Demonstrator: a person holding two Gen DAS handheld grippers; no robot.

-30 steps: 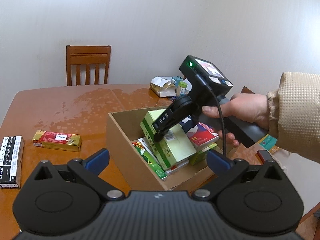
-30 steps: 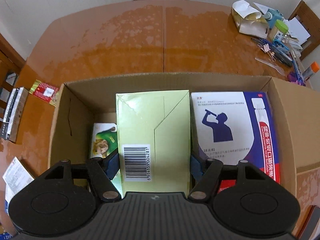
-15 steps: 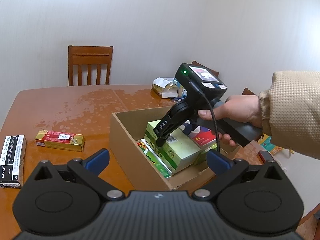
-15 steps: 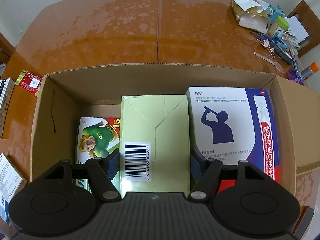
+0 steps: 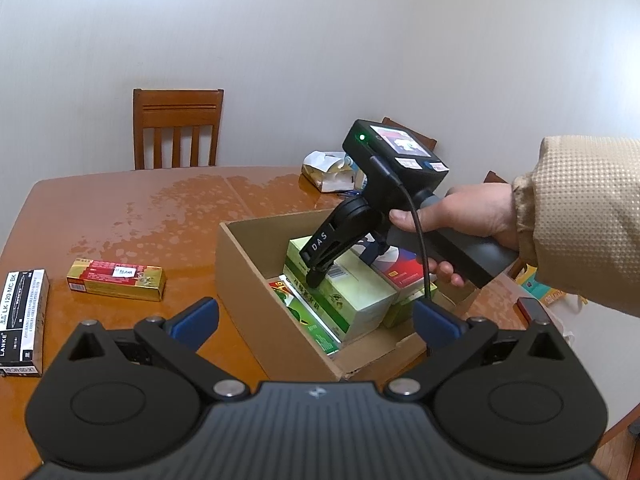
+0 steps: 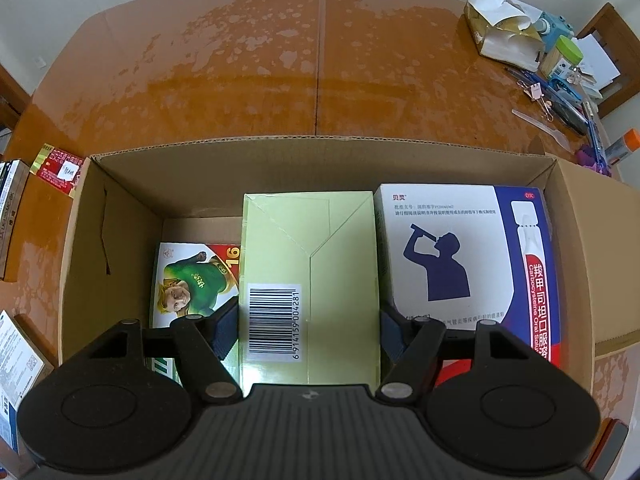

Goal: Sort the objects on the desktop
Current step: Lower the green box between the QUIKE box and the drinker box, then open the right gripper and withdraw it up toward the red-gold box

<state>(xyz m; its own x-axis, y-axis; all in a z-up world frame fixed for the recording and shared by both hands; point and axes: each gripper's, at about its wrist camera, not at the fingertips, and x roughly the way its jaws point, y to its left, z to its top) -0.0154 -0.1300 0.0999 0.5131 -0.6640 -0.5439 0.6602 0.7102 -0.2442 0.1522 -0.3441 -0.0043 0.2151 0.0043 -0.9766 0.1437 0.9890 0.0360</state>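
Our right gripper (image 6: 309, 330) clamps the green box (image 6: 310, 280) low inside the carton (image 6: 320, 168), between two packs; we lower it flat, then release. Left gripper (image 5: 316, 318) gapes empty.

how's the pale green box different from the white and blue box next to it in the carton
The pale green box is plain, with only a barcode label; the white and blue box carries a drinking-figure silhouette and a red strip. The pale green box sits between the pads of the right tool, while the white and blue box lies free to its right. The green one looks narrower. Both lie flat, side by side, inside the cardboard carton.
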